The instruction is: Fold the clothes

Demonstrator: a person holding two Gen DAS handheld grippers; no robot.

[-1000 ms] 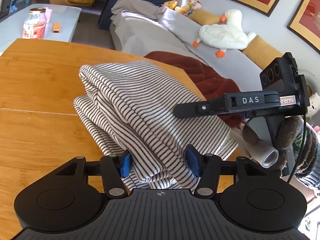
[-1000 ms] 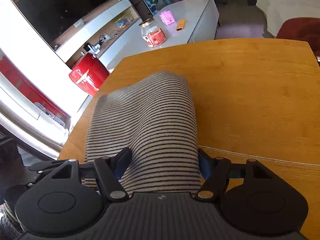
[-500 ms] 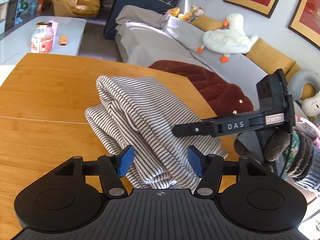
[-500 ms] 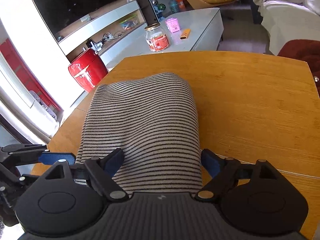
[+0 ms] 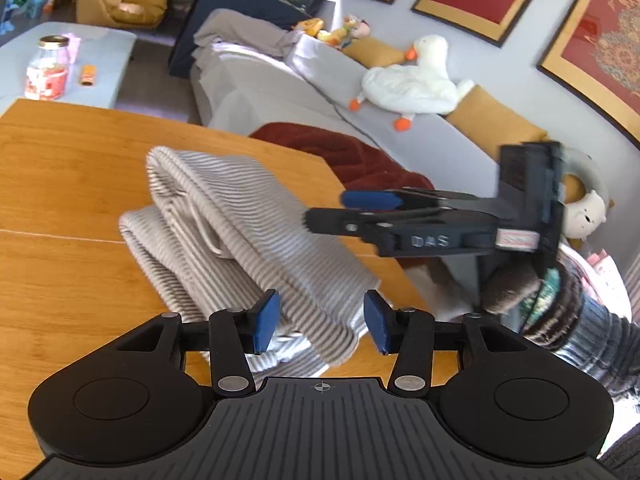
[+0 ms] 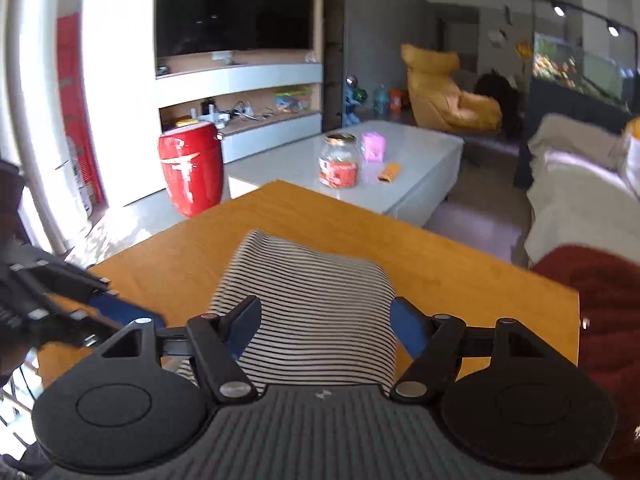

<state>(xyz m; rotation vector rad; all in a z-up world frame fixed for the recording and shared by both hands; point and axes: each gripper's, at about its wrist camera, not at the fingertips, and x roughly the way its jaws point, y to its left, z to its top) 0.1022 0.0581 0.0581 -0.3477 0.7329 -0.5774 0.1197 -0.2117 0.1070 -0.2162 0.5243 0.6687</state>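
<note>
A black-and-white striped garment (image 5: 240, 236) lies folded in a thick bundle on the wooden table (image 5: 60, 184). My left gripper (image 5: 320, 322) is open, its blue pads on either side of the bundle's near corner, not pinching it. My right gripper (image 5: 340, 210) reaches over the bundle from the right, raised above the cloth. In the right wrist view the garment (image 6: 316, 312) lies between the wide-open fingers of the right gripper (image 6: 326, 326), and the left gripper (image 6: 100, 308) enters from the left.
A dark red blanket (image 5: 340, 156) lies on a grey sofa (image 5: 260, 92) past the table's far edge. A white coffee table (image 6: 400, 160) with a jar (image 6: 338, 160) and a red barrel (image 6: 190, 166) stand beyond the table.
Both grippers have pulled back and lifted away from the folded garment. The right gripper has tilted up, so the room shows more. The garment stays folded on the table.
</note>
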